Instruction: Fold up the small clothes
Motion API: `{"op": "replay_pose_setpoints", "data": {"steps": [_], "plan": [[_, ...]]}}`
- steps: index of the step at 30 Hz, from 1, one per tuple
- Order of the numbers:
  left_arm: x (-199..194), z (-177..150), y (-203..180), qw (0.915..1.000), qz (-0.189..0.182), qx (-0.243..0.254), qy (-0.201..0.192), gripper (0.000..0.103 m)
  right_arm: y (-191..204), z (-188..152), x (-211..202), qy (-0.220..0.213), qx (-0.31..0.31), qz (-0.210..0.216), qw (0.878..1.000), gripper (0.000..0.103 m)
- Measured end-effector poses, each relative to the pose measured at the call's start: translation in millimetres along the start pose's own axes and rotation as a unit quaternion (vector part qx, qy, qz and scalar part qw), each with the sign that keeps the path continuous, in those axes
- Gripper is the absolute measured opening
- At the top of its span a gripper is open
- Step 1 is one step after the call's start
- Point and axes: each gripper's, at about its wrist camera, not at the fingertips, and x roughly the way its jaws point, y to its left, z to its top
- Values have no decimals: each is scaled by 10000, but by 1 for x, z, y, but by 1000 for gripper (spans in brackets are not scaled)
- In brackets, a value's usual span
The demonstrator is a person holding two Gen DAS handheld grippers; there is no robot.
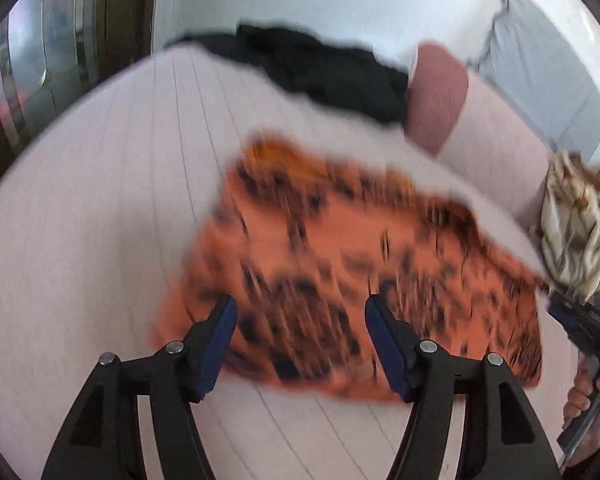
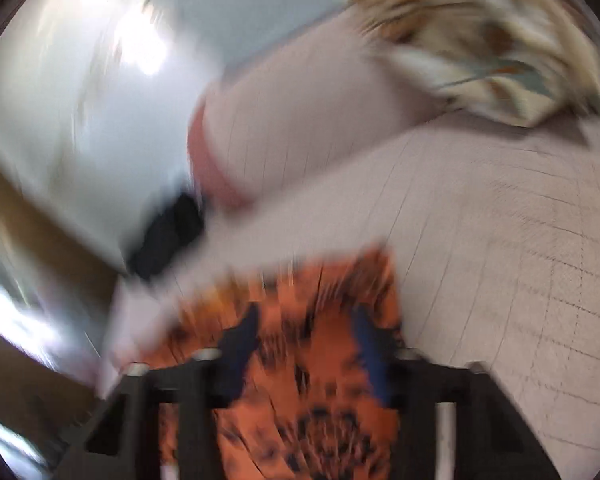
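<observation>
Now orange spotted garment (image 1: 340, 264) flat on bed (image 1: 100, 200) — both grippers parted

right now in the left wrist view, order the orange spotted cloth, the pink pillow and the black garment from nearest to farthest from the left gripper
1. Orange spotted cloth: flat on the bed, directly under and ahead of the left gripper.
2. Pink pillow: beyond the cloth, up to the right.
3. Black garment: at the bed's far edge; its right end sits beside the pillow, so these two are close.

My left wrist view looks steeply down, close over the orange spotted garment (image 1: 340, 272); my right wrist view does too, blurred. Both share it, with the cream bundle (image 2: 480, 40) at two o'clock.
</observation>
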Motion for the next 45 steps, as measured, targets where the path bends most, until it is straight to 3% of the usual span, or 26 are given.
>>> {"op": "replay_pose_setpoints", "data": {"steps": [2,4,5,7,10,12,14,17,19,23,26,28,31,33,38,45], "plan": [[16,-10,-5,9995,103,208,234,67,19,-14,25,466,-445,-410,9971,33],[18,-9,-4,9993,165,317,68,67,32,-21,62,907,-556,-690,9919,34],[21,-7,-2,9994,132,302,70,67,37,-18,78,948,-615,-860,9899,34],[22,-1,-1,9996,60,232,149,67,56,1,107,623,-1070,-1190,9851,34],[18,14,3,9996,-147,55,214,67,68,39,133,468,-797,-1422,9855,34],[17,20,13,9988,-369,-225,237,67,84,54,129,162,-508,-1075,9928,34],[15,23,20,9984,-359,-392,199,67,109,47,119,62,-751,-605,9953,34],[6,19,26,9991,-206,-337,182,67,154,10,112,386,-1359,42,9900,34],[2,14,29,9991,-233,-278,224,67,191,-26,121,830,-1862,446,9780,34],[-5,4,51,9989,-197,-262,333,67,247,-62,158,1256,-2460,573,9594,34],[-9,2,58,9985,-277,-255,399,67,281,-54,202,1139,-2300,328,9659,36],[-5,3,51,9985,-253,-212,447,67,284,-36,219,1015,-1796,203,9783,36],[2,9,46,9981,-298,-263,474,67,271,-23,205,660,-1134,451,9903,36],[5,14,44,9981,-295,-309,438,67,261,-21,188,464,-1081,526,9917,36],[-3,10,33,9994,-88,-74,331,67,216,-33,131,198,-1327,63,9909,36],[6,3,4,9985,362,353,228,67,106,-75,15,-9,-989,-583,9934,36]]}}
